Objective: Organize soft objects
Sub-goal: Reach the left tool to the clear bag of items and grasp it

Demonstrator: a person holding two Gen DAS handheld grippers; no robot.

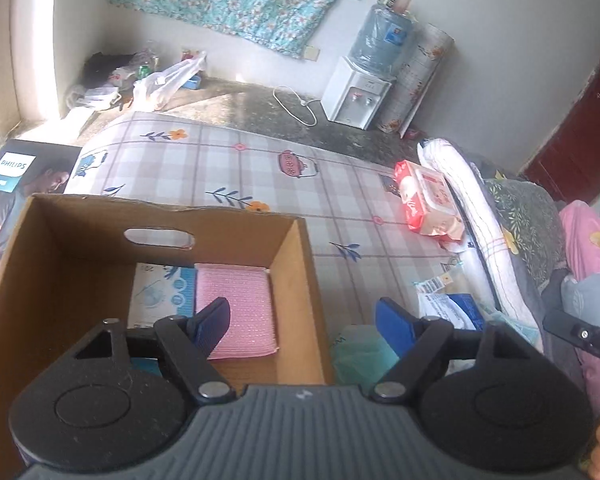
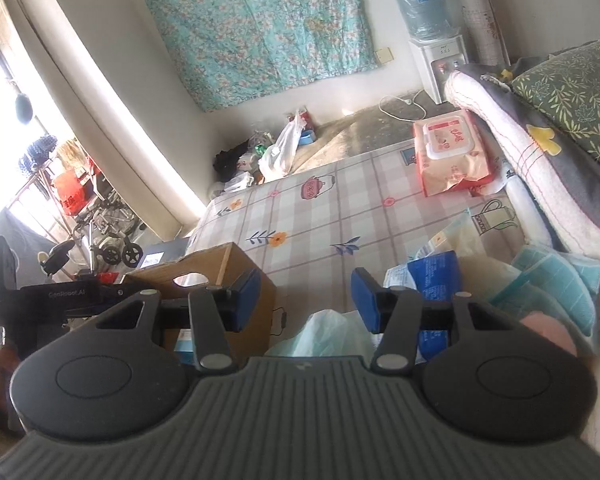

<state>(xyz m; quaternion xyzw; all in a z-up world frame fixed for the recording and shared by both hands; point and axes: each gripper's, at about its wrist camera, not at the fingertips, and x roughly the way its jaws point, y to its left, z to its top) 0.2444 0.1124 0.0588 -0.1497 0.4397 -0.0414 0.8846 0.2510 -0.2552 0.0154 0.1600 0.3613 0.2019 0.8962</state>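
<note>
Corrugated cardboard box (image 1: 296,280), oblong handle slot; inside, flat pink waffle-textured cloth (image 1: 240,312); left gripper (image 1: 304,324) fingers wide, empty; right gripper (image 2: 306,300) fingers part-open, empty.

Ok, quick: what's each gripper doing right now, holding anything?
Left gripper: open, holding nothing, above the cardboard box.
Right gripper: open, holding nothing, above the table's packets.
</note>
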